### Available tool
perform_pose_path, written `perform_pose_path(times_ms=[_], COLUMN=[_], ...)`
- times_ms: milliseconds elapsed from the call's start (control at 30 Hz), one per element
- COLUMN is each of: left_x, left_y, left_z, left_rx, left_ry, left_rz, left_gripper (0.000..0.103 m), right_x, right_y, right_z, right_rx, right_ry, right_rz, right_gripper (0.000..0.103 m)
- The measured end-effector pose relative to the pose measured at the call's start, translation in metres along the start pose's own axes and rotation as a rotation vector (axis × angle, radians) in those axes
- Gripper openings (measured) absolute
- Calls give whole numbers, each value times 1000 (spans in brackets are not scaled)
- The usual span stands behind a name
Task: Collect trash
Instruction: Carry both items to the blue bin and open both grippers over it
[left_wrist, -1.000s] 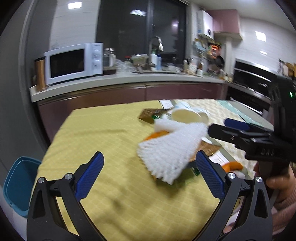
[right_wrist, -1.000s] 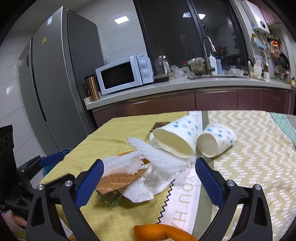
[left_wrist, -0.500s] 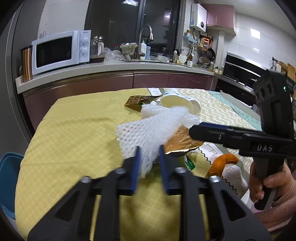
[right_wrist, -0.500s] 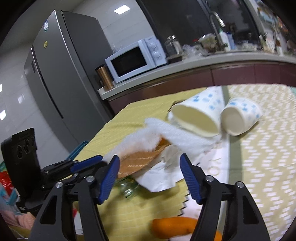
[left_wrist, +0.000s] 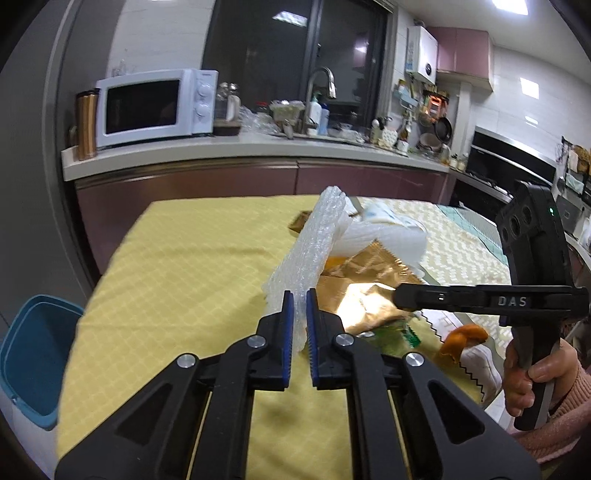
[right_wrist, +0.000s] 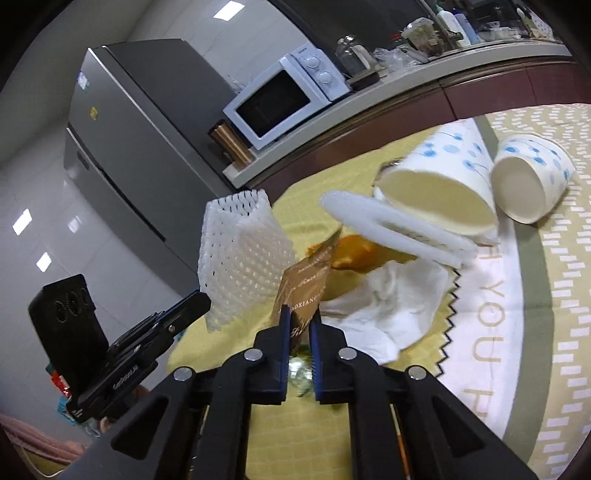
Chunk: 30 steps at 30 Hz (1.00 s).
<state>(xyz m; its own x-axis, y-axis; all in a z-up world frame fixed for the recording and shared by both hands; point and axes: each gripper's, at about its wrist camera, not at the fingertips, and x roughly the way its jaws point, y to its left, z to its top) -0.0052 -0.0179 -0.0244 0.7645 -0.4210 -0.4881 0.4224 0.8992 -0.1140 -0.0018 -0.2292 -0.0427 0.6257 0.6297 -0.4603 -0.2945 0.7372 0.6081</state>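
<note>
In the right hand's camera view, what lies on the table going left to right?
Foam net → brown wrapper → crumpled tissue → big paper cup → small paper cup.

Left tool (left_wrist: 300, 295) closed on the near edge of a white foam net (left_wrist: 310, 251); net stood up on edge from between the blue pads, running away from the tool. Just right of the tool, a gold foil wrapper (left_wrist: 364, 284) lay under the tip of the right tool (left_wrist: 400, 297), which reached in from the right, held by a hand (left_wrist: 524, 380) in a pink sleeve. Orange peel (left_wrist: 463, 336) lay below the right tool. Yellow cloth covered the desk (left_wrist: 192, 266). Blue bin (left_wrist: 33, 354) stood off the desk edge, far left of the tool. Microwave (left_wrist: 155, 105) sat on the back counter.
</note>
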Motion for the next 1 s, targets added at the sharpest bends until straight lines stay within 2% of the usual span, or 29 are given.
perform_pose_path(times_ms=[167,433,500,600,633,733,1000], left_x=[-28,-73,-81,-91,-95,-100,-113], left_y=[27,84,100,119,126,141,186], left_z=[1,-3,-6,-12,-14,-19,-31], left_rx=[-35,-108,-129,-159,-169,-188,-254], left_ry=[-43,-89,-93,-91,-89,-87,-66], left_rz=[55,175,206,240,250,273,373], left_gripper=[7,7,7,7,7,7,7], right_x=[3,34,48,67,72,77,91], right_y=[21,53,56,44,40,36,73], right_z=[6,14,14,9,8,3,10], right_rx=[-48,-60,-52,45,63,97,29], right_ry=[1,88,134,213,231,252,295], right_rz=[57,180,148,189,171,155,241], right_gripper=[3,3,3,3,3,3,3])
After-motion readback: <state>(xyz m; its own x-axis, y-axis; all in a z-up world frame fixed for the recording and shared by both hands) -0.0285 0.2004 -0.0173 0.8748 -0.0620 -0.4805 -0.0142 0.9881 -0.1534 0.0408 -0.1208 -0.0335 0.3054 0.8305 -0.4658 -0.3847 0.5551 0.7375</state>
